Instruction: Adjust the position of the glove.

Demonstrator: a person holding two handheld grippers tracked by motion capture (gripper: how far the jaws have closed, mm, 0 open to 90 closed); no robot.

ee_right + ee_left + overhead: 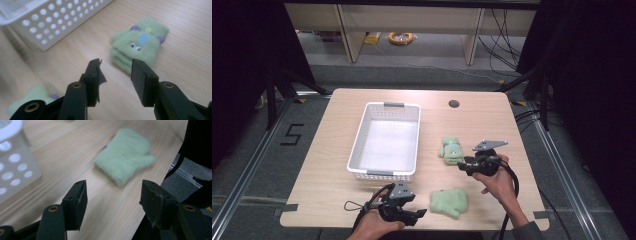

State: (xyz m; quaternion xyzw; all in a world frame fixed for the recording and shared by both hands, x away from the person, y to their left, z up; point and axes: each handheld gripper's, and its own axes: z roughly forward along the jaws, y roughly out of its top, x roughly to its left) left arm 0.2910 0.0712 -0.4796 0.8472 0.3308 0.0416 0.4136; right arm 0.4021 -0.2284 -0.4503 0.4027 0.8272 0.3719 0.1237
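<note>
Seemingly the job is to get two green mittens into the white basket [384, 141], and from above neither is in it yet: its floor is bare. On the wooden table [332, 165], the plain mitten [449, 202] lies near the front edge, just beside the left gripper [421, 214], and the mitten with a face [451, 150] lies to the right of the basket, just ahead of the right gripper [461, 165]. Each hand holds its gripper low over the table, aimed at its own mitten.

From the left gripper view, the jaws stand well apart with nothing between them; the plain mitten [124, 155] lies flat ahead of them, untouched, thumb pointing toward the table edge. A corner of the basket [15, 162] sits off to the left.

From the right gripper view, the jaws are also parted and hold nothing. The face mitten [138, 45] lies just beyond the tips, apart from them, with the basket wall [57, 20] farther back to the left and the plain mitten [35, 96] blurred at the lower left.

I would judge the work barely begun: both mittens remain to be gripped, lifted and dropped into the basket.
</note>
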